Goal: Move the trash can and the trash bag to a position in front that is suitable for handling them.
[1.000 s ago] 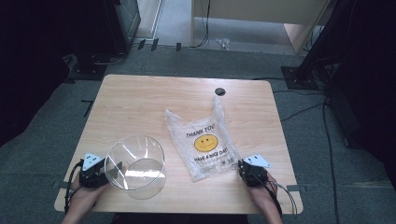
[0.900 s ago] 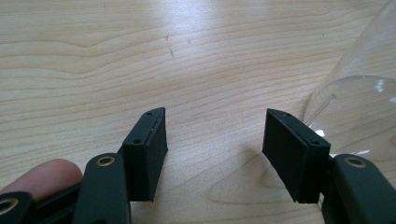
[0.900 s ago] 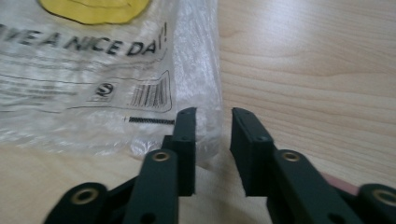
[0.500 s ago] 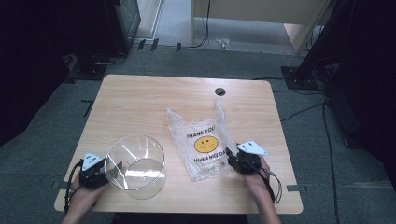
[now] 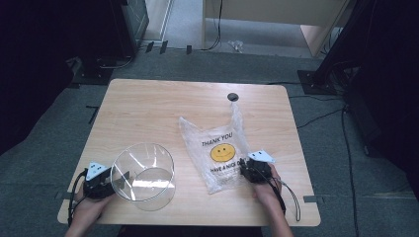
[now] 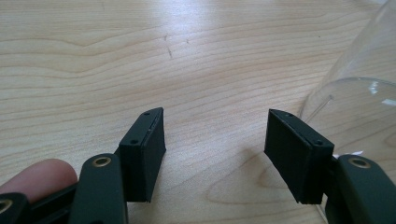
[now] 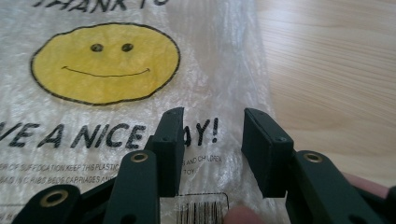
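Wooden counter [image 5: 148, 108] carries a flat plastic bag [image 5: 217, 150]; the right gripper [image 7: 212, 140], jaws narrowly parted after opening, hovers over its edge to pinch it. The left gripper [image 6: 215, 149] waits open beside a clear bowl [image 5: 144, 174].

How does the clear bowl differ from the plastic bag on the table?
The bowl is rigid, round and stands tall; the bag is limp and lies flat. The bowl is plain and unmarked; the bag carries a yellow smiley and black lettering. The bowl sits by the left gripper, whose open jaws are over bare wood; the right gripper hangs open over the bag's edge. Both are see-through and rest on the wooden table.
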The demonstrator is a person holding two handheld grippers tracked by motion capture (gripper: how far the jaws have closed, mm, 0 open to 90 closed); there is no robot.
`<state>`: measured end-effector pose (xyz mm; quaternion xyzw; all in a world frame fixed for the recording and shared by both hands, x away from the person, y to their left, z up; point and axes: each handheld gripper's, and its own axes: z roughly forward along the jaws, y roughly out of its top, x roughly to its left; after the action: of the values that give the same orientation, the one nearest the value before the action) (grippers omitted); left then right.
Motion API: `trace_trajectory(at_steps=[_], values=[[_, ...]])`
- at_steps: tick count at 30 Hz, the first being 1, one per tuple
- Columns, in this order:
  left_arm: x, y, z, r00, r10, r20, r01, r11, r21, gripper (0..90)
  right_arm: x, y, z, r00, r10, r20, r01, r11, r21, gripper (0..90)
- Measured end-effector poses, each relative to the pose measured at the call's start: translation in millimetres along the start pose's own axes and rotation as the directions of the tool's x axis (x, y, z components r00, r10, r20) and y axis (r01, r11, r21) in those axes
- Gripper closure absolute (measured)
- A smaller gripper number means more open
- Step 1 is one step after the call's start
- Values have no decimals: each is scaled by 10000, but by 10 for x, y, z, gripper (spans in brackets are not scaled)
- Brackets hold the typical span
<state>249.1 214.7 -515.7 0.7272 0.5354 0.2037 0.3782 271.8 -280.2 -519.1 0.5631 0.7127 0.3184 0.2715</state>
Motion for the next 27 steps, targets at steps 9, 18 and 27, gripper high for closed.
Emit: trace_trajectory(at_steps=[9, 18, 27], values=[[-1, 0, -1, 10000, 26, -46, -26, 10000, 19, 373, -295, -258, -261, 9869, 929, 1317, -917, 9957, -149, 578], [3, 0, -1, 10000, -40, -82, 40, 10000, 14, 338, -241, -454, -526, 9693, 1234, 2127, -1254, 9921, -38, 497], [7, -35, -85, 9997, -184, -159, 186, 9998, 93, 326, -72, -280, -725, 9794, 1618, 1210, -1424, 9777, -1546, 488]])
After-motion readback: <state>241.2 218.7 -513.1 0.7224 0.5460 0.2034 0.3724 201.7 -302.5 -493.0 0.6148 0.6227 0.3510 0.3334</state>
